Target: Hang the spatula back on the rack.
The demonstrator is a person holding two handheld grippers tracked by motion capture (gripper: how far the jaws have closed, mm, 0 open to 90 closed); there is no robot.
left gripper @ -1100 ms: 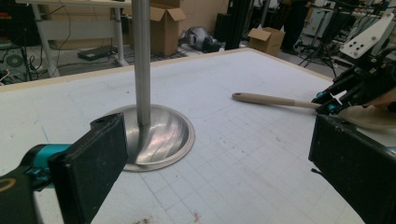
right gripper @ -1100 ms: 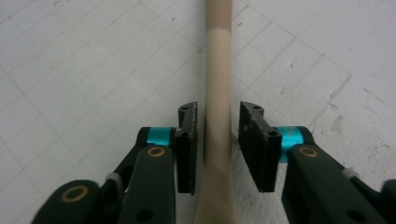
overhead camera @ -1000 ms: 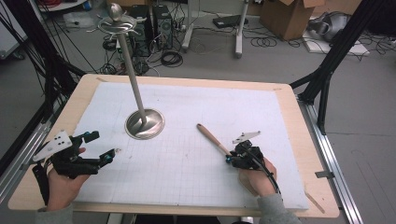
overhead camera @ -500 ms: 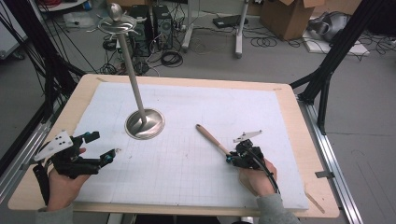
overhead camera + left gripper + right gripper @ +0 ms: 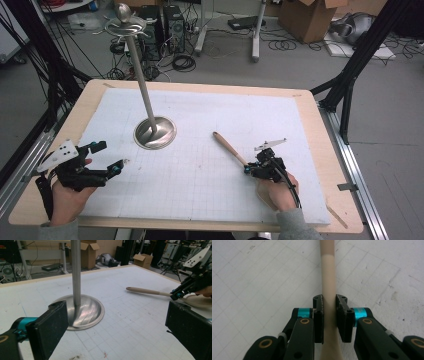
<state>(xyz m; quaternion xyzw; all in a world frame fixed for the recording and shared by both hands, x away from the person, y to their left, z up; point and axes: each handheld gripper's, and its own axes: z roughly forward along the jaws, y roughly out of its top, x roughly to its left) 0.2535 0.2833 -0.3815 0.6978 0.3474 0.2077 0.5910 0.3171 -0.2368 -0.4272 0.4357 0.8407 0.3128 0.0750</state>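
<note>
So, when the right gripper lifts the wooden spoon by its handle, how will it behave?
The wooden spoon looks rigid, so it probably will not bend. Its round, smooth handle may twist between the right gripper's narrow pads. Gripped near the bowl end, the long handle could droop.

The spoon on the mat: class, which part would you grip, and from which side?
Grip the slim neck of the spoon, coming along its length from the bowl end, as the right tool does: the straight, narrow shaft fits between closed pads, probably steadier than the flat bowl.
</note>
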